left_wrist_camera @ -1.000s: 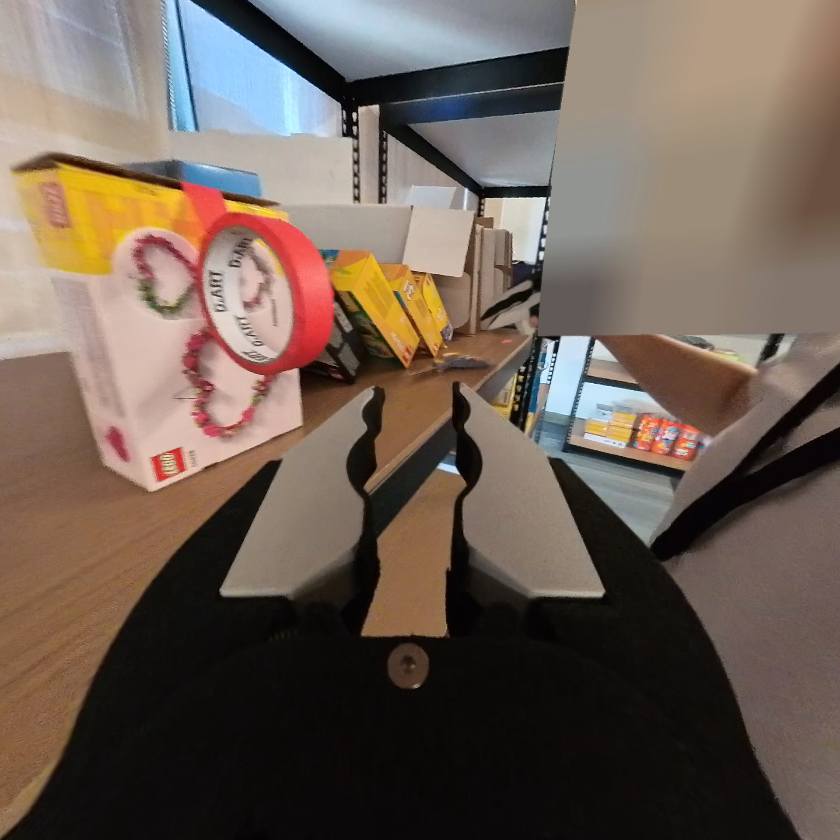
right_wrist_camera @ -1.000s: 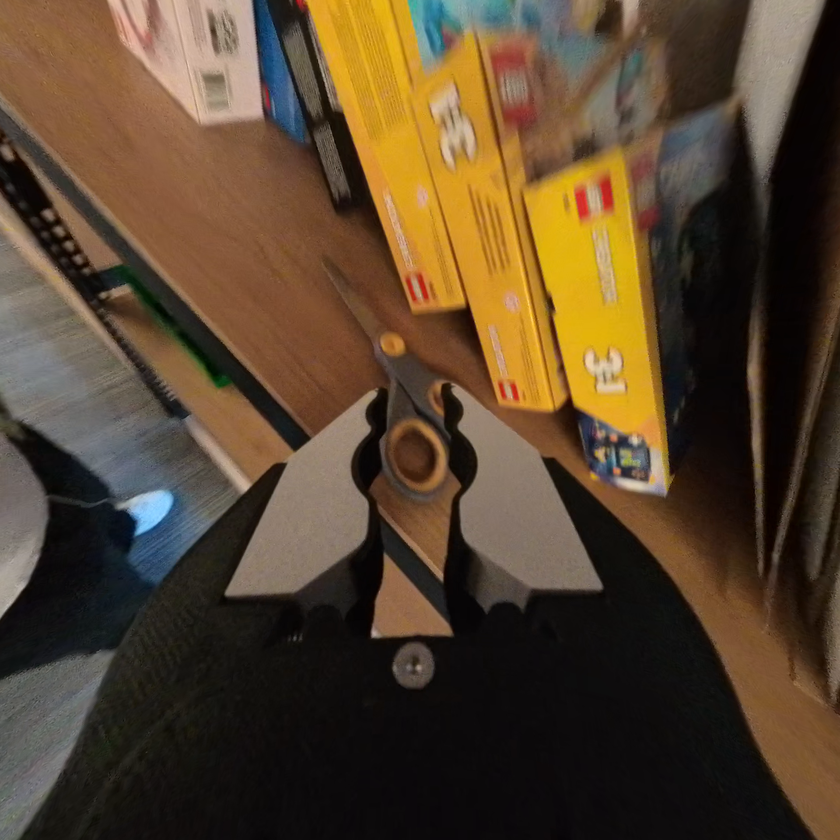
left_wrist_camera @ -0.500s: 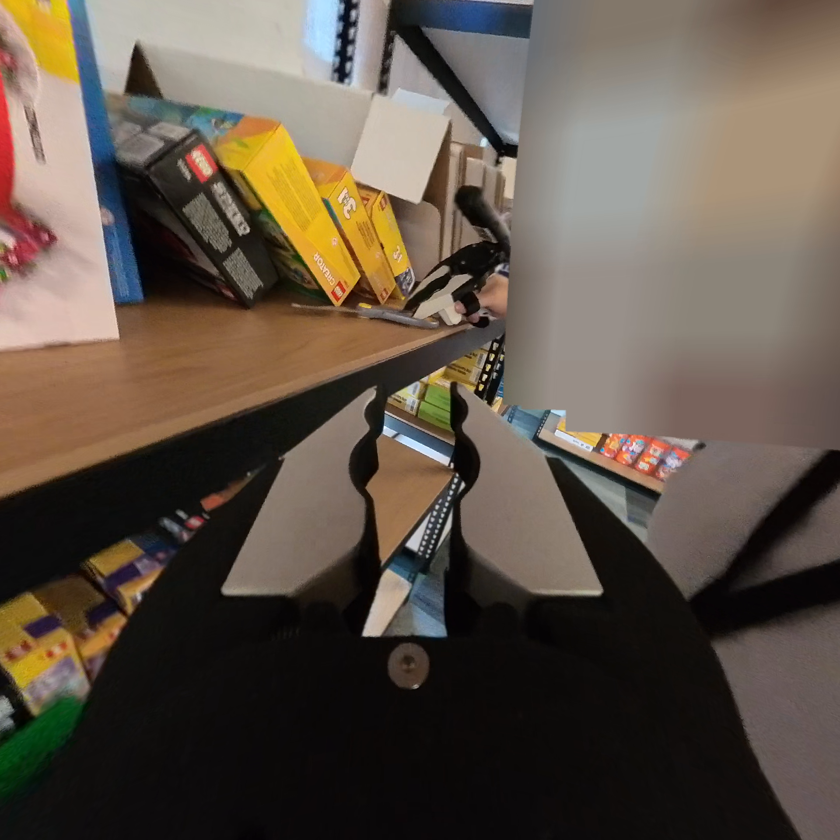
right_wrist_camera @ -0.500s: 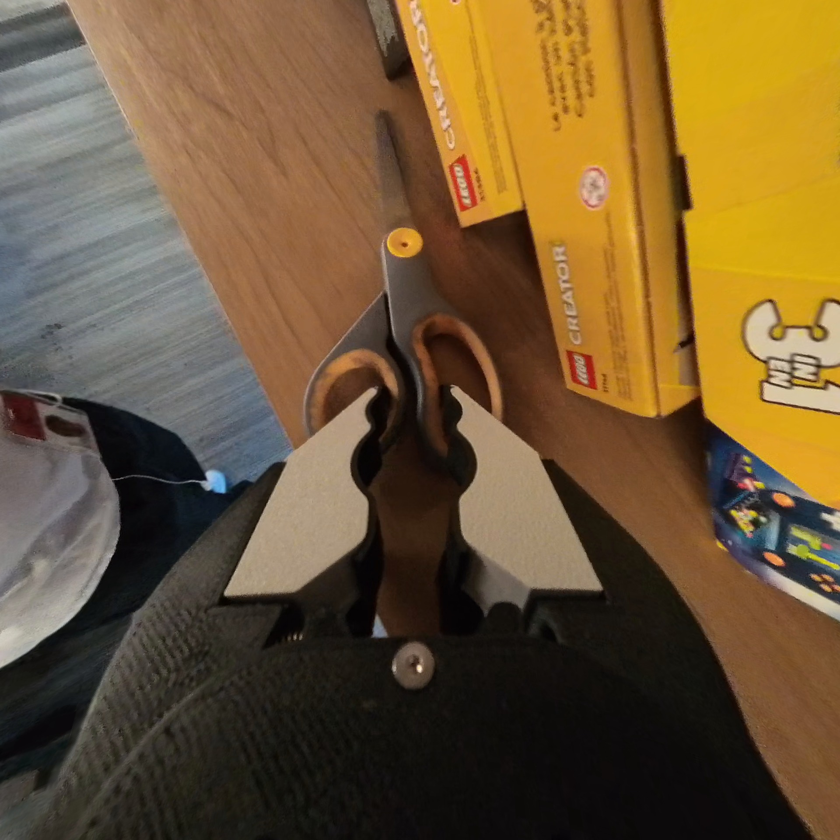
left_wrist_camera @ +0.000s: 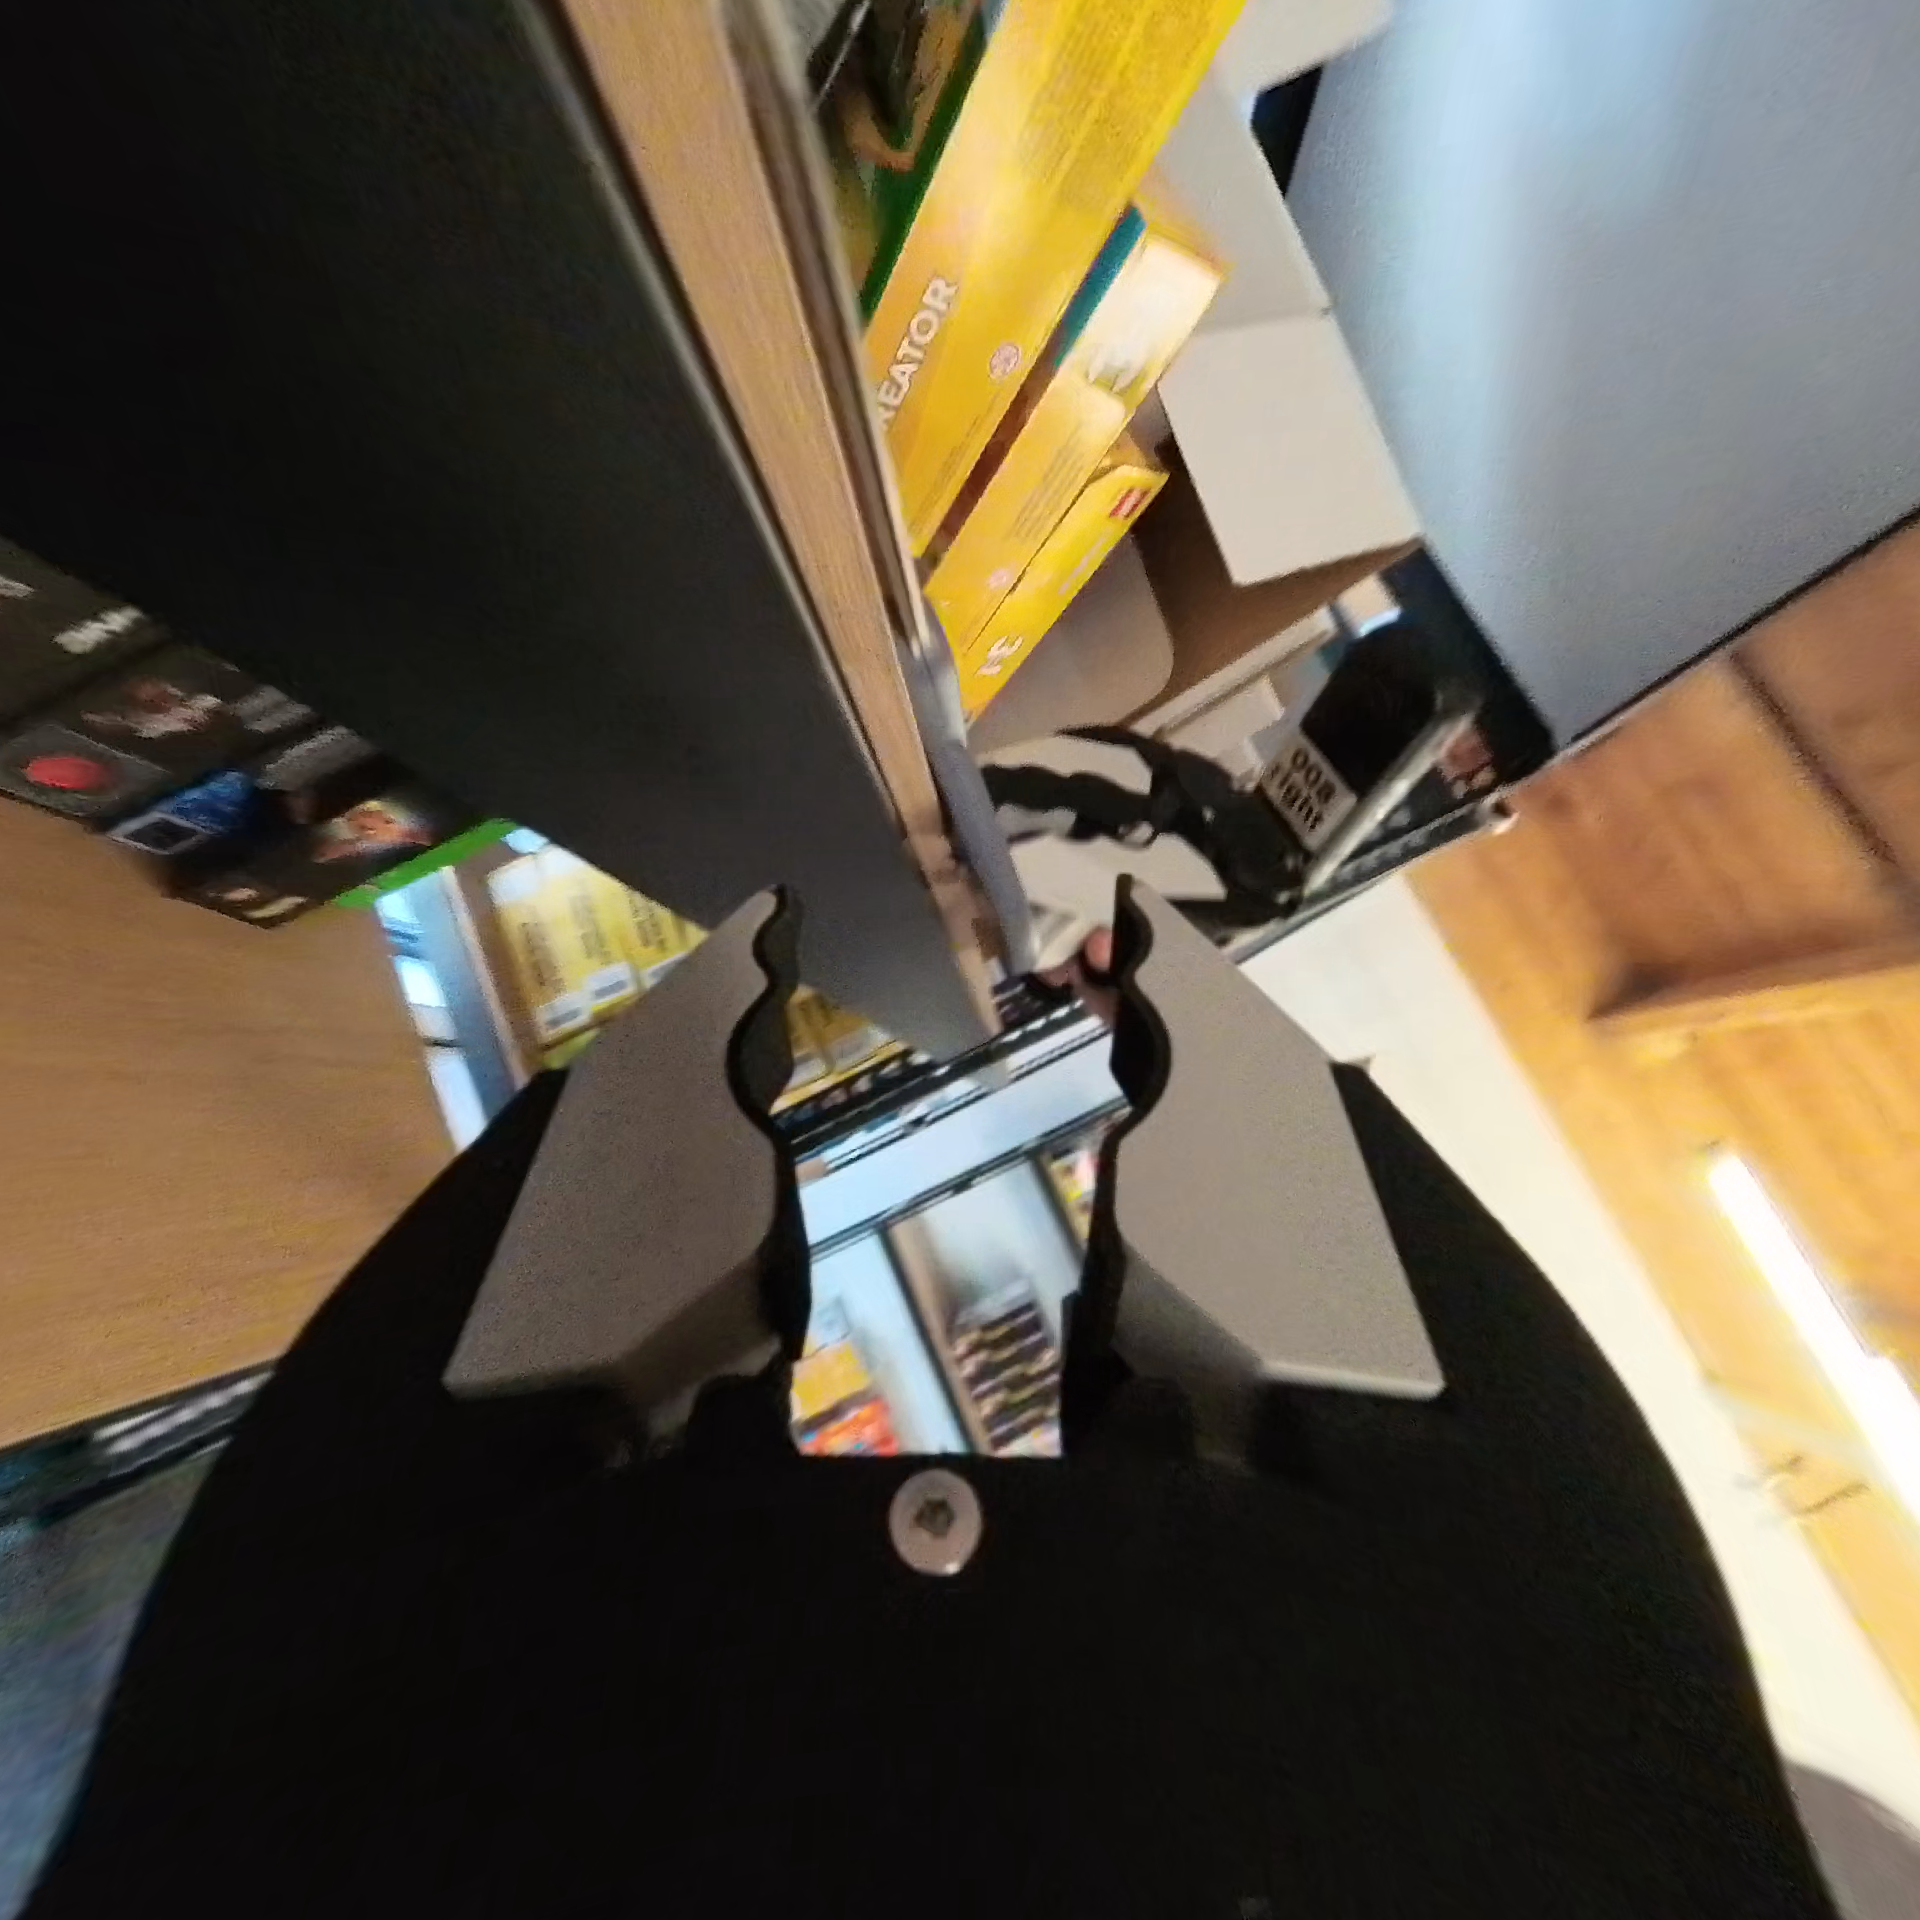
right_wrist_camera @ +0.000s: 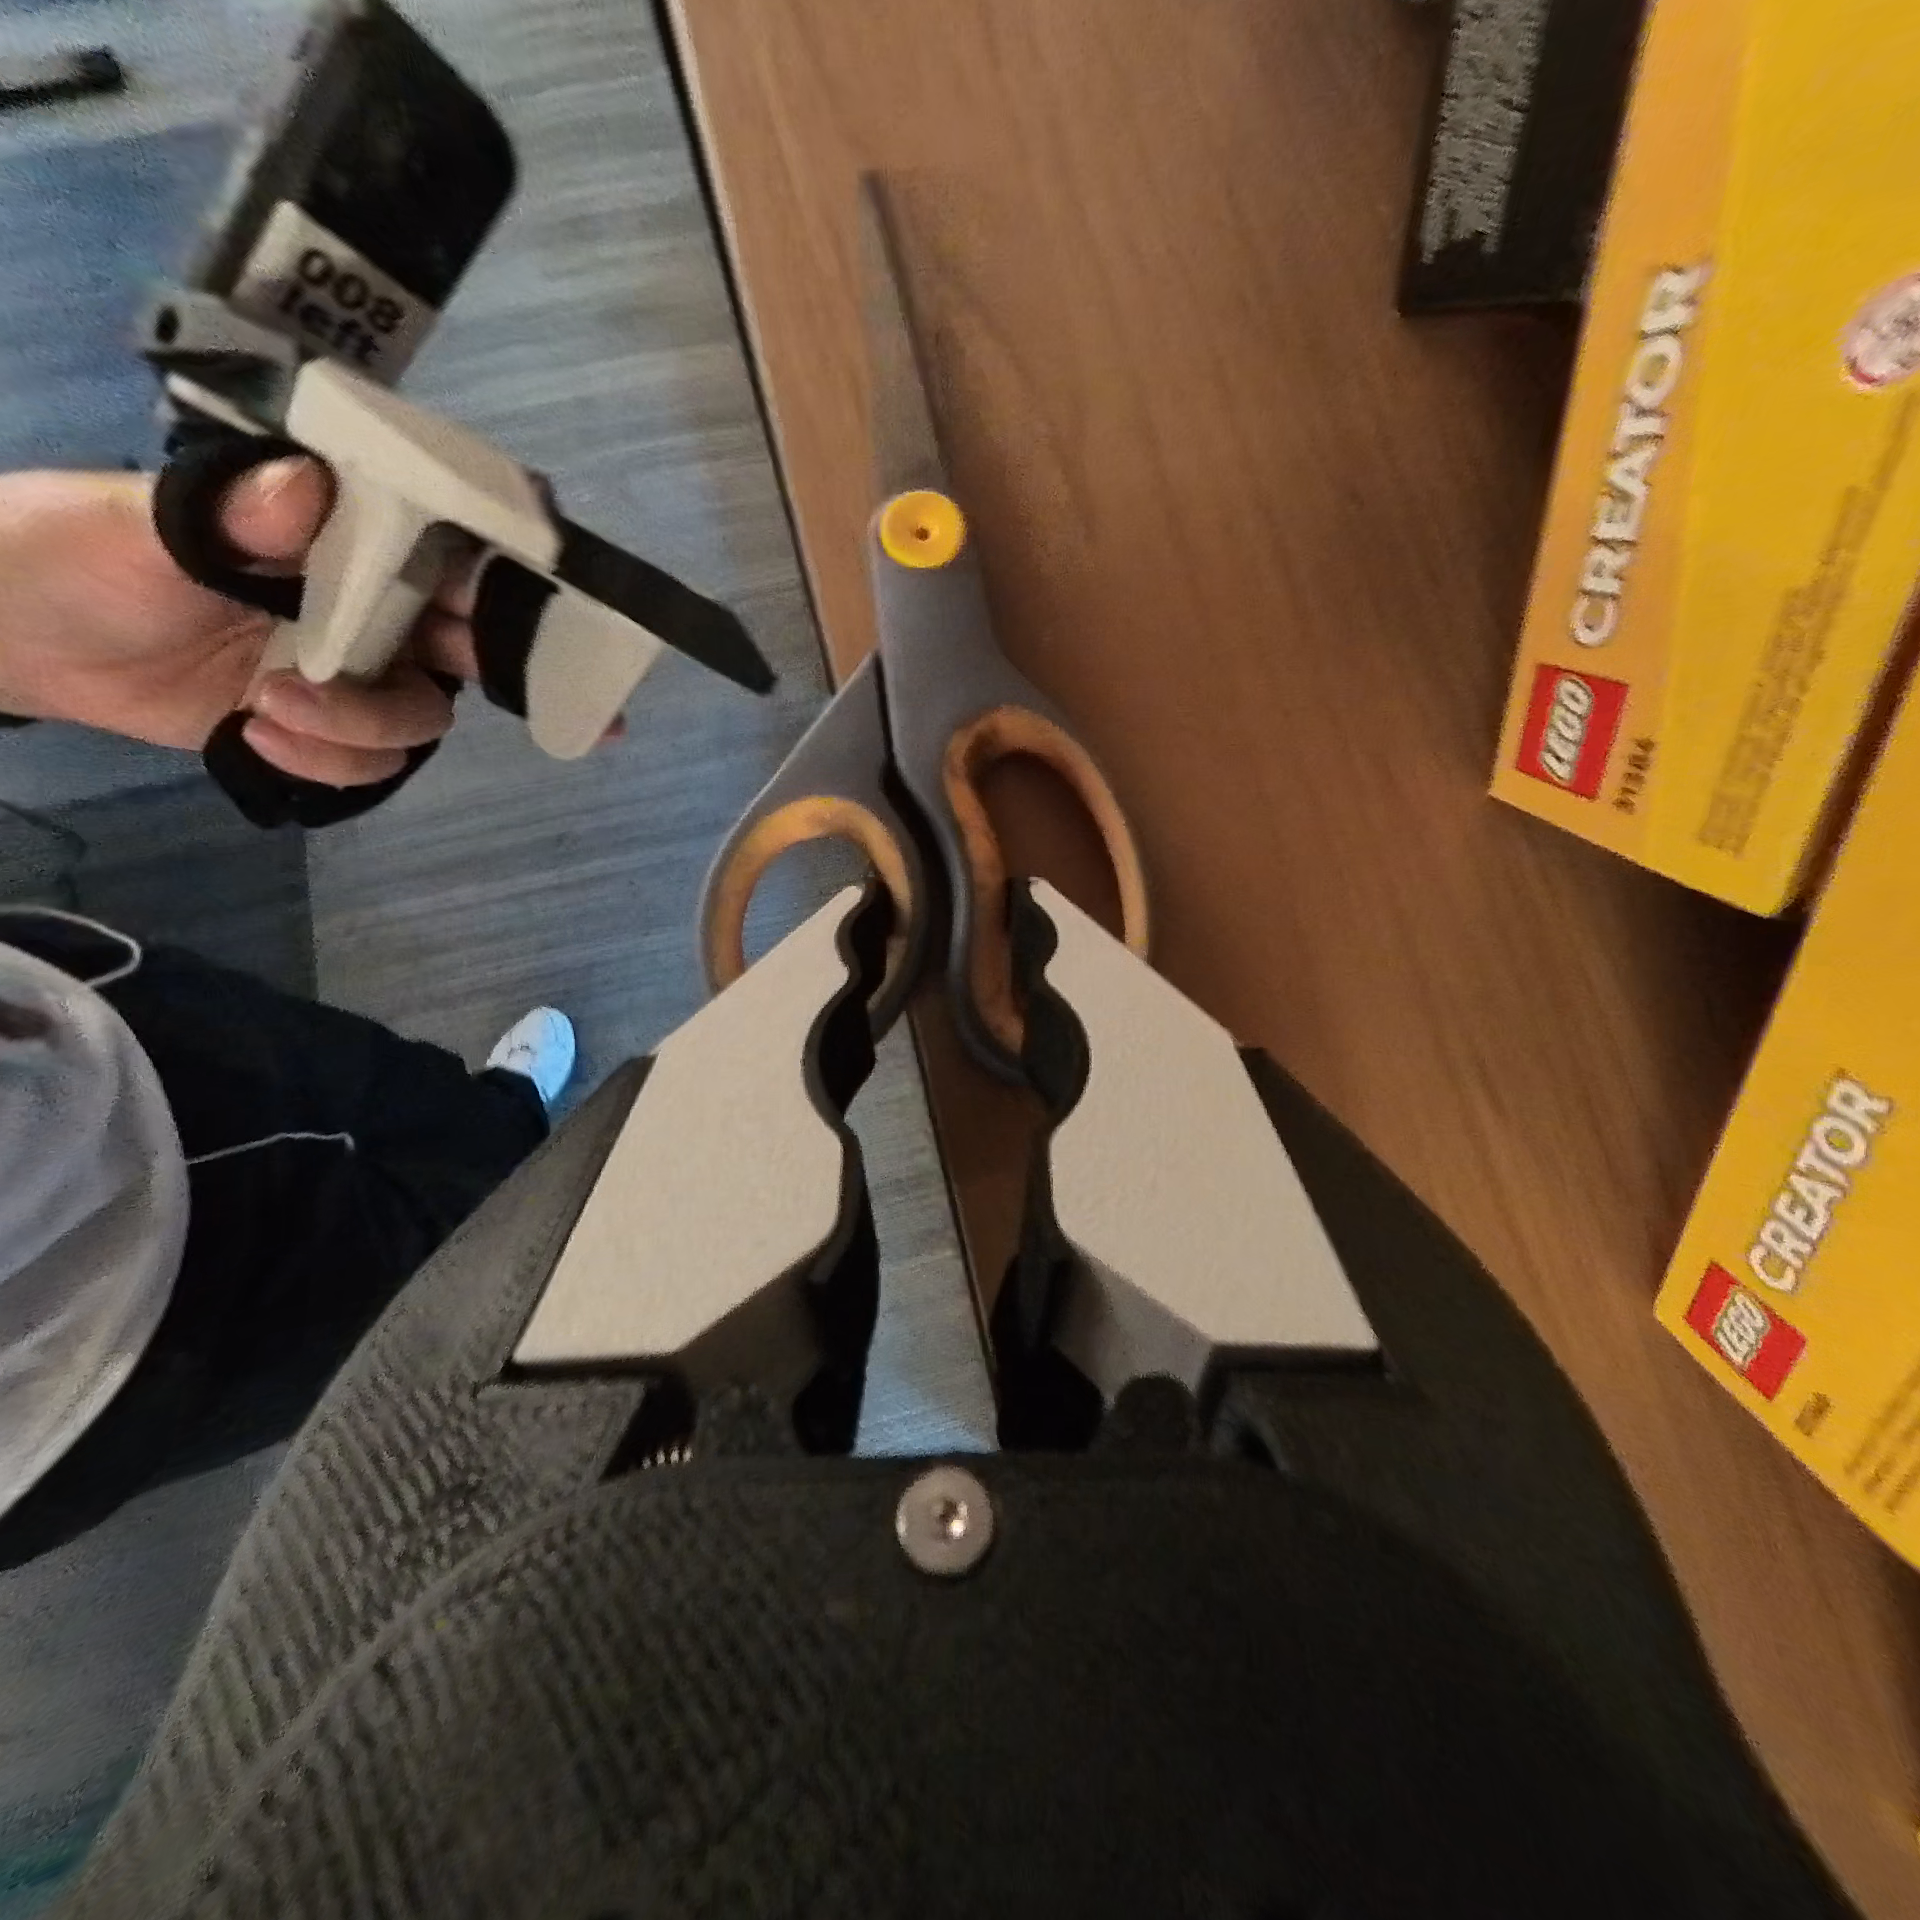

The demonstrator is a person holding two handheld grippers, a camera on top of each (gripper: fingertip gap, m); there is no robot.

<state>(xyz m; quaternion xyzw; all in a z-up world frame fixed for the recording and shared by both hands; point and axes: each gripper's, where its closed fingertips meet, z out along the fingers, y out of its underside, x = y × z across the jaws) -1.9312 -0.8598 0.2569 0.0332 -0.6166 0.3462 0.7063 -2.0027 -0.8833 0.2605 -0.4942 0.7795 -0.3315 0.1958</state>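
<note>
The right gripper is over the front edge of a wooden shelf, its jaws narrowly parted around the inner bars of the handles of a pair of scissors; one finger passes through each loop, but whether they press the handles cannot be told. The scissors lie on the shelf along its edge, grey-handled with orange lining and an orange pivot, blades closed and pointing away from the gripper, the left loop hanging past the edge. Yellow boxes lie on the shelf to the right, apart from the scissors, with a black box beyond them. The left gripper is off the shelf over the grey floor, held in a hand, its jaws moderately open and empty. Its own view is rolled steeply and shows the shelf edge, the yellow boxes and the right gripper at the scissors farther off.
</note>
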